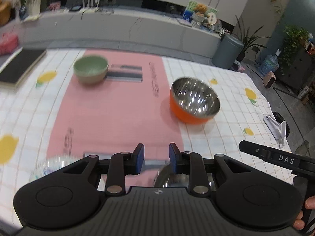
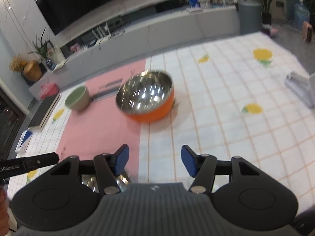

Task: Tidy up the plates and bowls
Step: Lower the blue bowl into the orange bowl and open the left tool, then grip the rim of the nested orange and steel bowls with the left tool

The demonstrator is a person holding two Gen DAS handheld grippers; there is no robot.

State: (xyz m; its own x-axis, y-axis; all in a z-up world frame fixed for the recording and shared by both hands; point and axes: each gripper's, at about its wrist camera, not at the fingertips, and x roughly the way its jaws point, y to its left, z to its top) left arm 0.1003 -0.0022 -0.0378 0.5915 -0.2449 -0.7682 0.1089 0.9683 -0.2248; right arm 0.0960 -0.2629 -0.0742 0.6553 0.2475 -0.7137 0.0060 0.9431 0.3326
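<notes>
Orange bowl (image 2: 146,98) sits beyond the right tool (image 2: 155,161) (jaws apart).

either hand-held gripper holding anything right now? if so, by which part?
Nothing is held. The left hand-held gripper and right hand-held gripper both stand open with nothing between their pads.

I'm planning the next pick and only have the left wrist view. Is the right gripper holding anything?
Observer: No. The right gripper is open, with nothing between its pads.
Operator: Is there anything by the dark board that I can't see?
Observer: Yes. A blue and white box lies at the table's edge, on the near side of the dark board.
</notes>
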